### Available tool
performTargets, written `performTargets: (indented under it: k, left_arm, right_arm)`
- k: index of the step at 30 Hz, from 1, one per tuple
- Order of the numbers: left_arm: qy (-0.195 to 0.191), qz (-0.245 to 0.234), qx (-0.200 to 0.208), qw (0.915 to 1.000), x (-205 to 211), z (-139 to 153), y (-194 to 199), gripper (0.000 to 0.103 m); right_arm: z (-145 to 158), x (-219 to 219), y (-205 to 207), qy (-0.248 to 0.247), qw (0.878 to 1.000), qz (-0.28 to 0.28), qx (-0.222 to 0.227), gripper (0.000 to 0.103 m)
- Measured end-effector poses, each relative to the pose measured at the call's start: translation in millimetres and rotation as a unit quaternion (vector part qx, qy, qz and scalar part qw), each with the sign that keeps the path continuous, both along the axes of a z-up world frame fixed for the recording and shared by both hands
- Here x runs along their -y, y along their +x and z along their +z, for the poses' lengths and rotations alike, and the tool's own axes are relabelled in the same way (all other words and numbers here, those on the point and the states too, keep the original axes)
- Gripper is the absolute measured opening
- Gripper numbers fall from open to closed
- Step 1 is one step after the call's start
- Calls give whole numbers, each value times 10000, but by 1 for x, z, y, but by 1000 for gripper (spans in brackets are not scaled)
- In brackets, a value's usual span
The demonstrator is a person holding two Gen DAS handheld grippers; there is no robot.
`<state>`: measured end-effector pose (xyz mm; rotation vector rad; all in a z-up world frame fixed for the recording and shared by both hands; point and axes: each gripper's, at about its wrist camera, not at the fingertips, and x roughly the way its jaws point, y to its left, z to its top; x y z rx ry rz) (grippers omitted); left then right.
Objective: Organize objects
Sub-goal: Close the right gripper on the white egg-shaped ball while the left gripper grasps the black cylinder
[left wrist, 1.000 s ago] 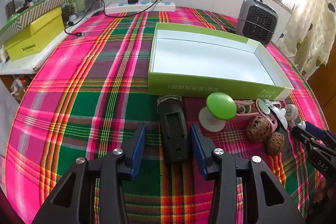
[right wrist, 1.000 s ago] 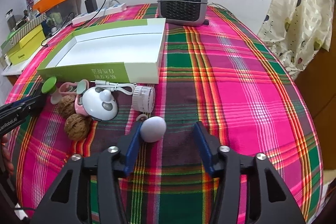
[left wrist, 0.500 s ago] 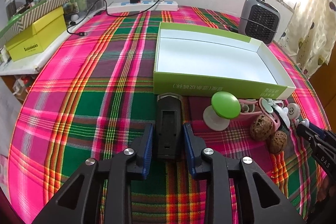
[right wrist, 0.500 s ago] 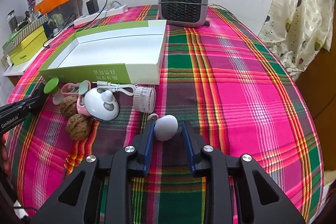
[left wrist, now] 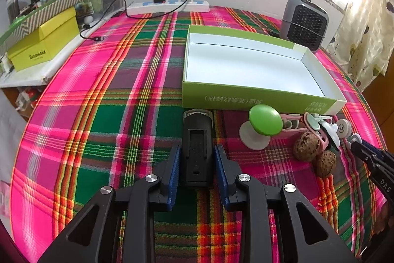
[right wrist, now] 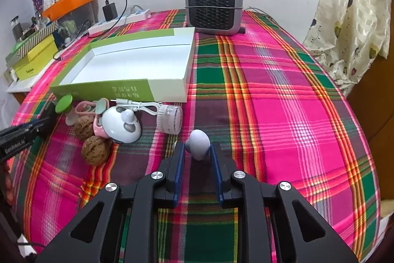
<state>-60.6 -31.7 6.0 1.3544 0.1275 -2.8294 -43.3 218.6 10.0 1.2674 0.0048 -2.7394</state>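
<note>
left view: my left tongs [left wrist: 197, 168] have just closed on the black holder [left wrist: 197, 149], which lies on the cloth just before the green box [left wrist: 256, 97]. box holds nothing. next, i judge, lift and carry it in.

right view: my right tongs [right wrist: 197, 152] have just pinched the pale egg [right wrist: 197, 143], on the cloth near the box [right wrist: 103, 89]. same next move.

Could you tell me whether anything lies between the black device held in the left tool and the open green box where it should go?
Nothing visible does. The black device sits clamped in the left tool, its far end close to the green box wall with only bare cloth between. The green-capped item lies off to the right, clear of that line.
</note>
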Motion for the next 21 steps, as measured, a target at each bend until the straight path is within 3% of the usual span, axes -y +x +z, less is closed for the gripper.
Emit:
performTargets:
  k: [8,12,21]
  left_arm:
    - [2,3,2,10000,0,0,1,25]
    - [-2,2,2,10000,1,0,2,25]
    - [-21,-5,-40,10000,1,1,3,25]
  right_arm:
    - [3,4,-7,-122,9999,-15,-6,23]
    - [1,3,-11,-192,9998,-51,40,32]
    - [1,4,-12,-196,9998,-47,28,32]
